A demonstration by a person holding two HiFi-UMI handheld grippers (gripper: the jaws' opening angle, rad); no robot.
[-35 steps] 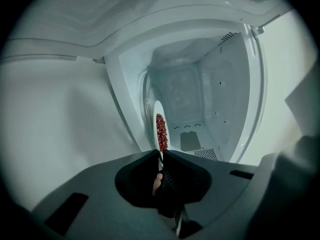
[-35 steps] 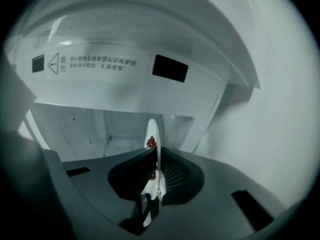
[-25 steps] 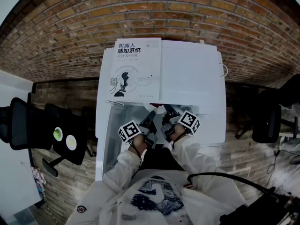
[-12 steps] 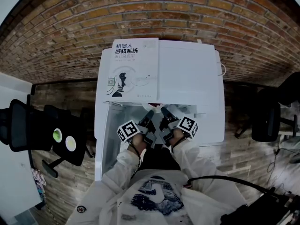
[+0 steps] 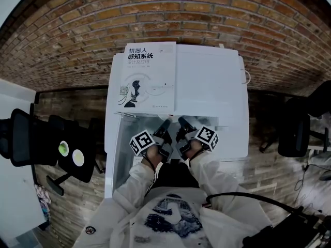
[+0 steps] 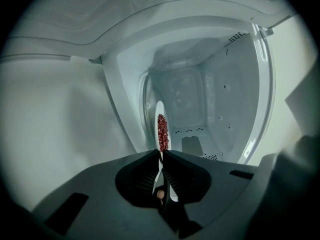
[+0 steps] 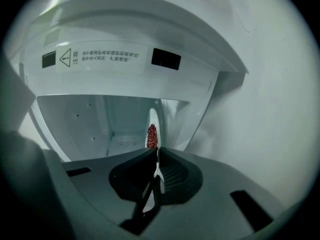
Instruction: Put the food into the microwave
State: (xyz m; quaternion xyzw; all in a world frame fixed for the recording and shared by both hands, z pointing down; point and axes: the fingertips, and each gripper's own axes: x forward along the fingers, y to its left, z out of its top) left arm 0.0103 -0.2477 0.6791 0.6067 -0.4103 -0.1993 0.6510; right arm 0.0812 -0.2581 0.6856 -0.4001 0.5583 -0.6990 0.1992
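Observation:
A white plate (image 6: 159,115) with a heap of red food (image 6: 162,132) shows edge-on in both gripper views, held between my two grippers. My left gripper (image 6: 161,155) is shut on one rim of the plate, at the open mouth of the white microwave (image 5: 207,81). My right gripper (image 7: 156,152) is shut on the opposite rim, with the plate (image 7: 154,120) and food (image 7: 151,135) standing out toward the cavity (image 7: 100,119). In the head view both grippers, left (image 5: 164,127) and right (image 5: 182,125), reach under the microwave's top edge, which hides the plate.
A book (image 5: 150,76) lies on the microwave's top. The door (image 5: 116,154) stands swung open at the left. A warning label (image 7: 102,59) runs above the opening. Black office chairs (image 5: 31,138) (image 5: 295,133) stand at either side, and a brick wall (image 5: 165,14) is behind.
The plate's white rim, seen one second ago in front of the microwave's top edge, is now hidden beneath it. The right gripper has shifted slightly left; the left has hardly moved.

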